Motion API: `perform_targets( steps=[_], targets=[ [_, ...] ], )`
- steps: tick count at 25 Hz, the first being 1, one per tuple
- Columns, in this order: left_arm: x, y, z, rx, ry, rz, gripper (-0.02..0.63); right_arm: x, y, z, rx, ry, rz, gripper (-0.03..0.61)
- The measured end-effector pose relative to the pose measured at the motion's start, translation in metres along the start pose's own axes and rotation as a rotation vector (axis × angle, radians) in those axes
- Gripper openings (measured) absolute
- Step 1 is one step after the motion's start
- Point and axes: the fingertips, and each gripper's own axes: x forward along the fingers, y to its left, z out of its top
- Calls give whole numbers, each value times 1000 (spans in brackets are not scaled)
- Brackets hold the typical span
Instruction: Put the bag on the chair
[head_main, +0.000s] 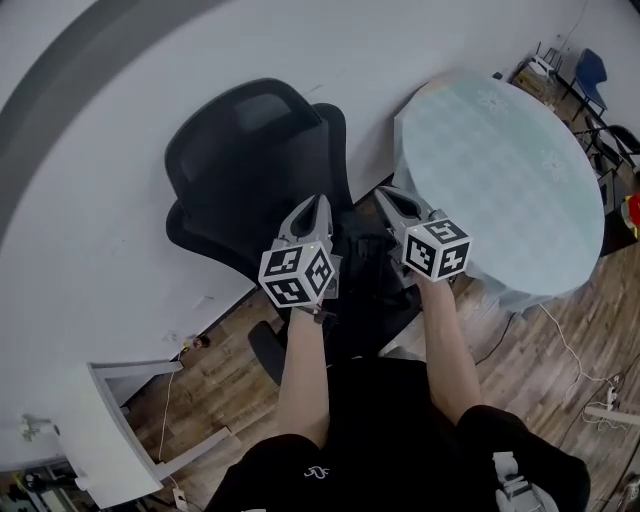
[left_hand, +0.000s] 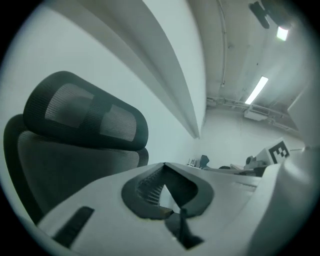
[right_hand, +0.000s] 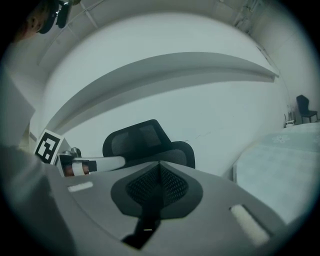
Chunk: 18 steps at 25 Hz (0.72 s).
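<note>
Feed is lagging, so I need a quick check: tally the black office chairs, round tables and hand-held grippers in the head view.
Black office chair: 1
Round table: 1
Hand-held grippers: 2, the left hand-held gripper and the right hand-held gripper, both shut and empty
Total: 4

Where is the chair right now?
In the head view the black office chair stands against the white wall, straight ahead of the left gripper and to the left of the round table.
</note>
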Motion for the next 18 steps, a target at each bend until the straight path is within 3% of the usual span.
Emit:
perform_targets(
  steps=[4, 10, 18],
  targets=[
    [1, 3, -4, 37, 3, 20, -3, 0, 8, 3, -35, -10, -4, 8],
    [5, -5, -4, -30, -11, -28, -3, -6, 7, 7, -57, -16, -19, 8],
    [10, -3, -6, -23, -6, -36, -3, -5, 5, 10, -77, -23, -35, 8]
  ],
)
